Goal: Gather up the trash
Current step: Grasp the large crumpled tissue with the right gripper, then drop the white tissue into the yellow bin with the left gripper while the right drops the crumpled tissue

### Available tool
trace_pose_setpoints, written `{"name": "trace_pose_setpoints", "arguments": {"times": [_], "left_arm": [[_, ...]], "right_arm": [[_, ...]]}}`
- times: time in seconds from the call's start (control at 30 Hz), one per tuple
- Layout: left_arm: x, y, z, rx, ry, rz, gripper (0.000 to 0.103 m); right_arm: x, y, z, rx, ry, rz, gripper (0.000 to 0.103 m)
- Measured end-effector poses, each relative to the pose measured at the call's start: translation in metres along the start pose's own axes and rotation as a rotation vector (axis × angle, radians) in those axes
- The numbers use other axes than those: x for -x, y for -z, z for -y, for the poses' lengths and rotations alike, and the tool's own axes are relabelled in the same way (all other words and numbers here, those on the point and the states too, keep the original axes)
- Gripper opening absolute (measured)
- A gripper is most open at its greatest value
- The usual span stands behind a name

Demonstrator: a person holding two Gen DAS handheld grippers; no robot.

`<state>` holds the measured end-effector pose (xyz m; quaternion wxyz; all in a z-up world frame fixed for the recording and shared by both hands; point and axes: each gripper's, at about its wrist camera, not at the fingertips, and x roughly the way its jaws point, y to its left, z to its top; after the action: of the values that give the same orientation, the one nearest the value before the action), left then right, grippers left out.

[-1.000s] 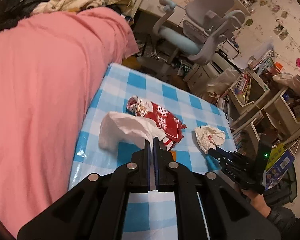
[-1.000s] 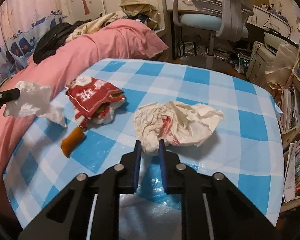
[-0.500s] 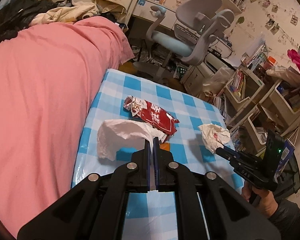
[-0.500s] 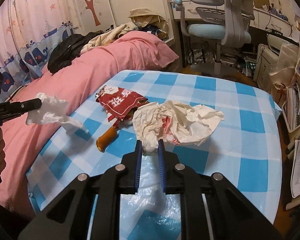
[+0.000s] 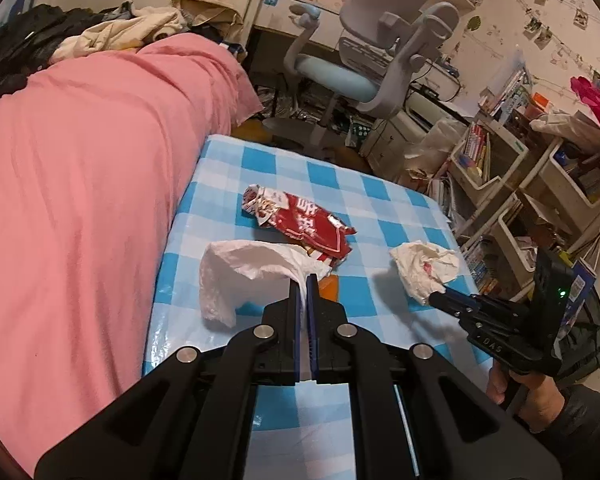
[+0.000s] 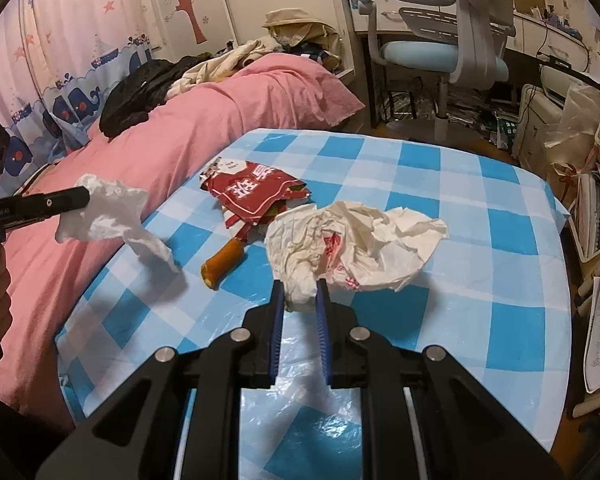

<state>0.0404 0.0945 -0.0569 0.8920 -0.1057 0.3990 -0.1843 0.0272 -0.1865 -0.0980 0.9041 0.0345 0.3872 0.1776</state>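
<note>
Left claw (image 5: 304,280) is pressed together on a corner of a white tissue (image 5: 244,272); the rest of it hangs off to the left, lifted above the bench (image 5: 384,204) w/ its blue-and-white check cover. In the right wrist view the same tissue (image 6: 112,216) dangles from the left claw tips over the bench's left edge, next to the pink bed (image 6: 228,120).

Right claw (image 6: 299,292) is pinching a crumpled white wrapper w/ red print (image 6: 356,248) by its near end, jaws only a little apart w/ the paper between them. The wrapper is raised off the bench; its shadow falls on the cloth below.

On the bench, approx. centre: a red snack bag (image 5: 300,224), flattened and torn, and an orange-brown stick-shaped scrap (image 6: 224,260) just beside its near edge. A hand (image 5: 540,400) grips the right claw's handle at the lower right of the left wrist view. A grey-and-blue desk chair (image 5: 372,56) stands past the bench.
</note>
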Motion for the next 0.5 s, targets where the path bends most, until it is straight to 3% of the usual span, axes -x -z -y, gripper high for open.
{"name": "trace_pose_setpoints", "arguments": {"times": [0.23, 0.5], "left_arm": [[0.022, 0.016, 0.026, -0.050, 0.019, 0.015, 0.005], [0.039, 0.071, 0.067, -0.105, 0.003, -0.041, 0.005]], "right_arm": [[0.032, 0.023, -0.031, 0.065, -0.062, 0.025, 0.016], [0.086, 0.085, -0.093, 0.260, -0.160, 0.025, 0.016]]}}
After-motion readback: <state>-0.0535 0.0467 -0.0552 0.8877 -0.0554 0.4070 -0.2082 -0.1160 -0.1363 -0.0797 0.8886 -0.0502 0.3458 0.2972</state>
